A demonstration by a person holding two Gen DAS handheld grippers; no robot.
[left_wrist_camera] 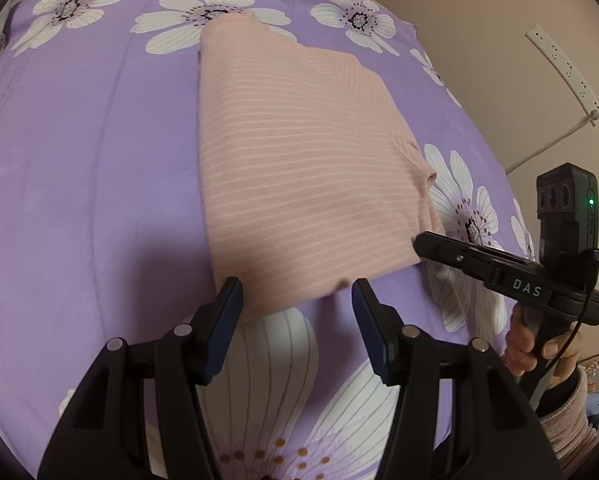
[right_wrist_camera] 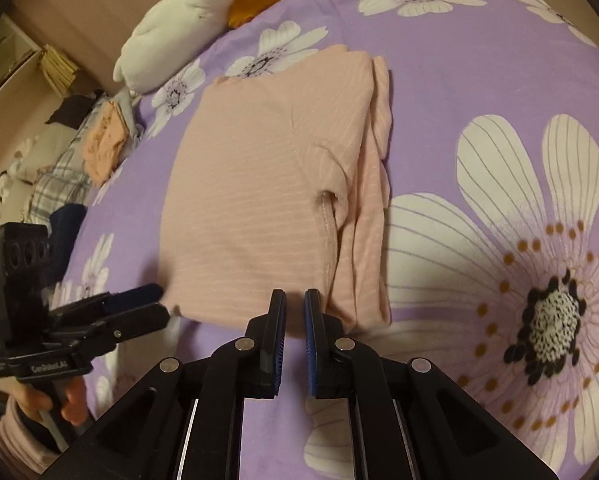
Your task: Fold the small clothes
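Jaws on left gripper (left_wrist_camera: 297,294) apart, empty; right gripper (right_wrist_camera: 294,304) nearly together, empty. Pink striped knit top (right_wrist_camera: 259,208), partly folded, lies just ahead of both tips on purple floral bedsheet (right_wrist_camera: 479,80), likely awaiting next fold.

Lilac floral bedsheet (left_wrist_camera: 99,140), beige wall (left_wrist_camera: 479,20) behind

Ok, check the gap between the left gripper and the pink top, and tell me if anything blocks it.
Nothing visible blocks it. The left gripper hangs open right at the near edge of the folded pink top, with only bare purple floral bedsheet below. The right gripper, jaws nearly shut, sits at the same edge, off to the side.
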